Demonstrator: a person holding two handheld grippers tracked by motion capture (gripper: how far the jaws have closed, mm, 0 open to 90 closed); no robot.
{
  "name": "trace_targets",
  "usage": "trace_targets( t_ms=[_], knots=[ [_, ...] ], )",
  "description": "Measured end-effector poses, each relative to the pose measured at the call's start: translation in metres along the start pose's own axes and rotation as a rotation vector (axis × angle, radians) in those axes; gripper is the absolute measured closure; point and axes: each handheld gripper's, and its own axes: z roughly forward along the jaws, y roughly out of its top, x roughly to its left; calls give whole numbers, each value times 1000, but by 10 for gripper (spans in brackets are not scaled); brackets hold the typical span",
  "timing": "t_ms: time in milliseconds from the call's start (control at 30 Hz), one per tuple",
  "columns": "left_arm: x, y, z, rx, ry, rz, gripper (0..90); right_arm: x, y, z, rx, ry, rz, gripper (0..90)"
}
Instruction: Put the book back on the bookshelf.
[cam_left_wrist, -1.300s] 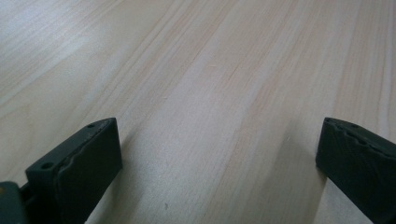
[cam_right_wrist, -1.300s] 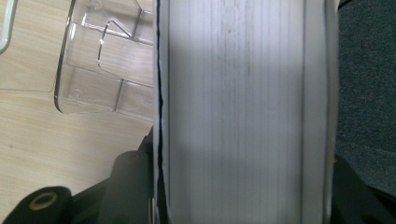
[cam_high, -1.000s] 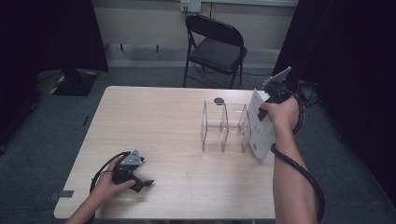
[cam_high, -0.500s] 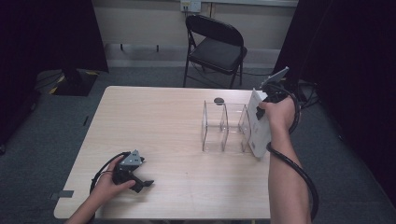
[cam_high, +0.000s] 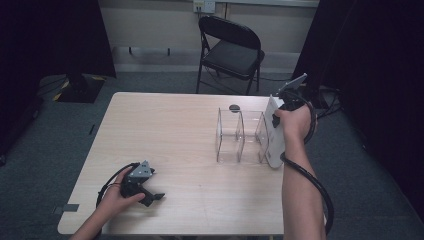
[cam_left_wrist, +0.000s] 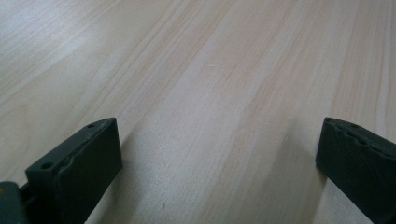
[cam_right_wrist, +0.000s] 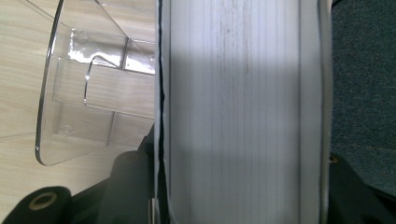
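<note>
A thick white book (cam_high: 272, 139) stands on edge at the right end of a clear plastic rack (cam_high: 240, 135) with upright dividers. My right gripper (cam_high: 276, 119) is shut on the book from above. In the right gripper view the book's page edge (cam_right_wrist: 243, 107) sits between the two black jaws of the right gripper (cam_right_wrist: 243, 191), with the rack (cam_right_wrist: 88, 93) just to its left. Near the table's front left, my left gripper (cam_high: 150, 195) rests on the wood under a hand. In the left gripper view this gripper (cam_left_wrist: 215, 154) is open with bare tabletop between its jaws.
The light wooden table (cam_high: 165, 130) has a small dark round object (cam_high: 234, 107) behind the rack. A black folding chair (cam_high: 232, 50) stands beyond the far edge. The book hangs close to the table's right edge, with grey carpet (cam_right_wrist: 364, 70) beside it.
The right hand and the book have shifted slightly left, toward the rack. The left gripper has not moved.
</note>
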Motion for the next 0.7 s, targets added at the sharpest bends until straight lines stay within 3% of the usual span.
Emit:
trace_targets(
  t_ms=[533,700],
  knots=[
    [0,0,0,-3,1,-4,0,-5,-5,2,-21,18,29,488],
    [0,0,0,-2,1,-5,0,-4,-7,0,-17,24,30,386]
  ],
)
